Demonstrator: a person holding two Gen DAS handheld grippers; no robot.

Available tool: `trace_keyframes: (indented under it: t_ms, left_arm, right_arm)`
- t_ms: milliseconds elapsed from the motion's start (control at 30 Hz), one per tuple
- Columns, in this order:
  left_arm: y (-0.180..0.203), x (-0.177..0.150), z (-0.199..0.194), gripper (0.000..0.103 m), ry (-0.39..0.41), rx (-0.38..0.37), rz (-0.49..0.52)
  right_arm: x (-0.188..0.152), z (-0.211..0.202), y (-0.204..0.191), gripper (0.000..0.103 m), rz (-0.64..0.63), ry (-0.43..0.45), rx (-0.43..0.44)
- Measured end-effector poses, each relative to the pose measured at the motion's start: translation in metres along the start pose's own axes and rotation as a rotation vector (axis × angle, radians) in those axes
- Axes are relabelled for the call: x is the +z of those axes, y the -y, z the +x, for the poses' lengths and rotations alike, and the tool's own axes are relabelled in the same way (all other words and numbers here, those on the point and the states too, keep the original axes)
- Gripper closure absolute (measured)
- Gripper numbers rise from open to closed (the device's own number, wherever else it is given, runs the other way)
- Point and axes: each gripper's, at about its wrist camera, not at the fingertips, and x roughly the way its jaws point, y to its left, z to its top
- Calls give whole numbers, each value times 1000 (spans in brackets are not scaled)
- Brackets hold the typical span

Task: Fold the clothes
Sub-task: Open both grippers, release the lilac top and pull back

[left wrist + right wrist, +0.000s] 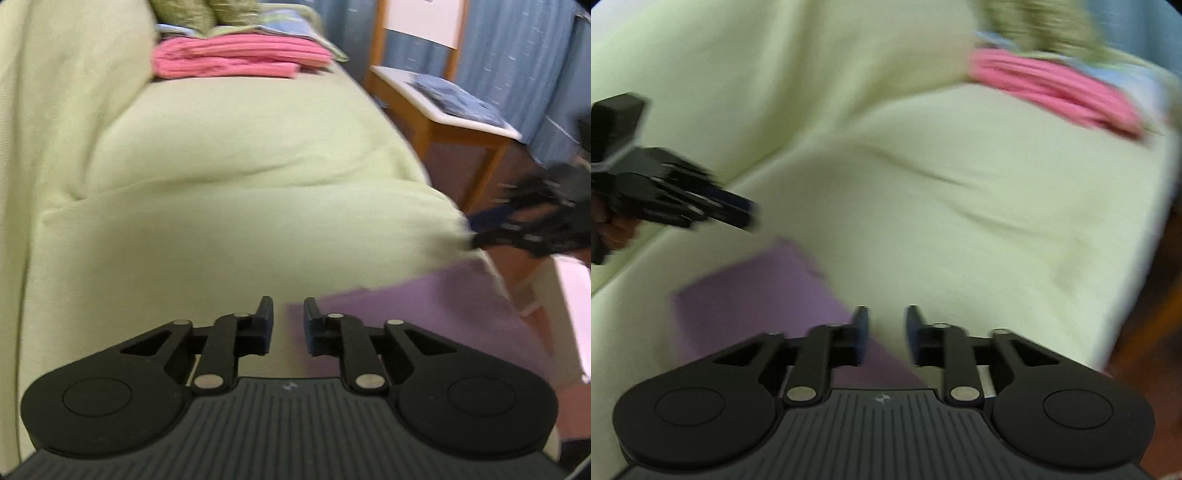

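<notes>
The left gripper [288,325] is hovering nearest, jaws slightly apart with nothing between them. A flat purple cloth [764,295] is lying on the pale green sofa [240,166], its long axis running diagonally under the right gripper [886,336], whose jaws are likewise parted and empty. Folded pink clothes [236,59], ribbed and soft, are sitting stacked at the sofa's far end.

A folded garment [768,295] lies on the sofa [960,203], the clothes stack [240,55] well beyond.

Each black claw [288,325] has ribbed housing, silver pivot pins, flat fingers.
</notes>
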Motion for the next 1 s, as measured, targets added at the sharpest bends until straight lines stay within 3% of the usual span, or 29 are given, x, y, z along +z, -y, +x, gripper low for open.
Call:
trace_keyframes:
  t_ms: [133, 267, 433, 500, 533, 733, 1000]
  left_arm:
    - [27, -16, 9, 93, -31, -6, 79]
    - [30, -25, 21, 93, -41, 7, 40]
    - [27, -25, 27, 93, -22, 15, 4]
    - [26, -24, 29, 93, -24, 18, 7]
    - [26, -24, 30, 93, -25, 18, 8]
    - [28, -25, 32, 92, -14, 44, 40]
    - [26, -21, 43, 92, -14, 75, 54]
  right_arm:
    - [20, 43, -15, 85, -118, -63, 131]
    - [25, 70, -15, 84, -172, -118, 157]
    - [29, 82, -3, 84, -125, -149, 213]
    - [31, 82, -1, 88, -117, -152, 228]
    - [33, 81, -1, 97, -121, -149, 232]
    - [35, 70, -11, 102, -187, -71, 186]
    - [24, 77, -14, 103, -131, -32, 84]
